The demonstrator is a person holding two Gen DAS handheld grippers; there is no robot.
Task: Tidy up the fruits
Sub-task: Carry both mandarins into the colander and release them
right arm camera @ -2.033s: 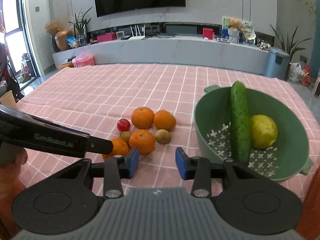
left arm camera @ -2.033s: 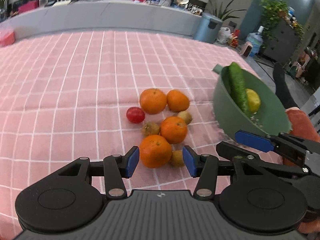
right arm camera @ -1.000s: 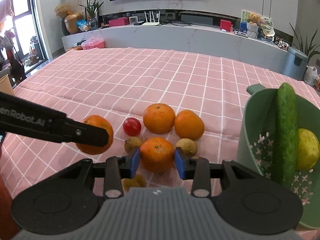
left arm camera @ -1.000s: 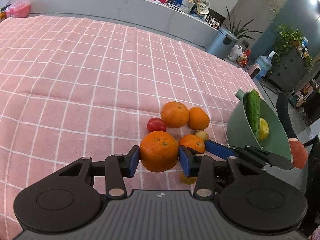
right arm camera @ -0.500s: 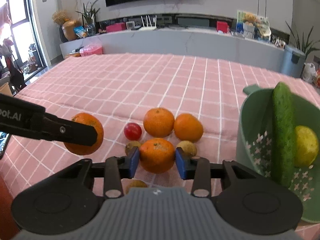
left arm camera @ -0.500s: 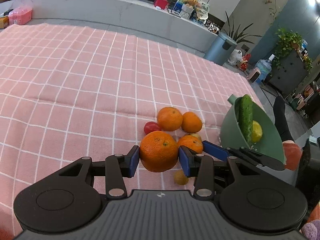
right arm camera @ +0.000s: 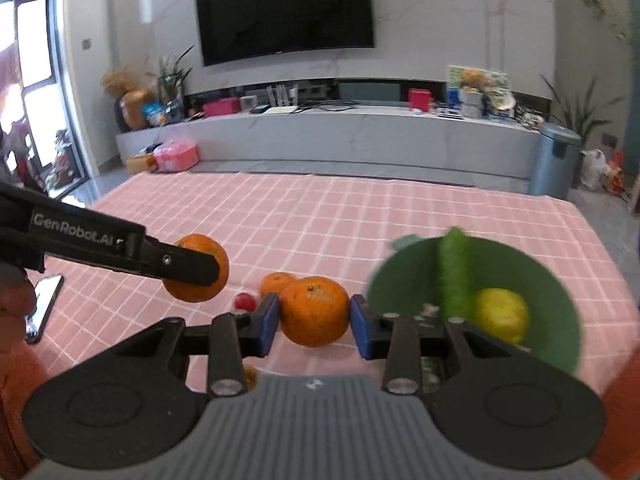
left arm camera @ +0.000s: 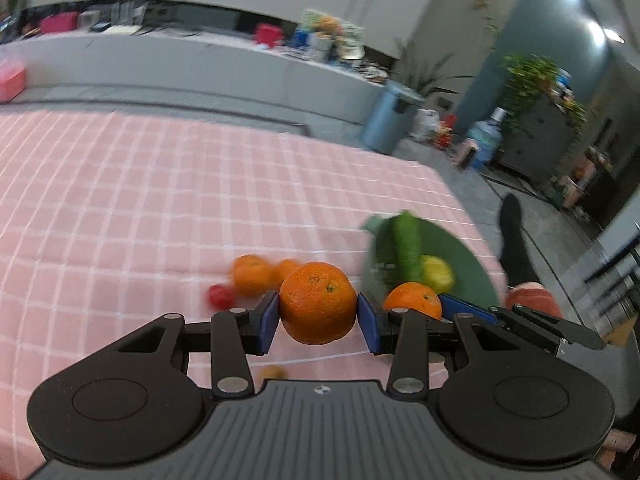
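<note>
One orange point(left arm camera: 318, 302) is clamped in the left claw point(left arm camera: 318, 318), another orange point(right arm camera: 314, 310) in the right claw point(right arm camera: 314, 326), above the pink-checked table point(right arm camera: 320, 216) beside the green colander point(right arm camera: 552, 280).

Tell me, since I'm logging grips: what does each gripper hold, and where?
Left gripper: an orange, pinched across its sides. Right gripper: another orange, likewise.
</note>
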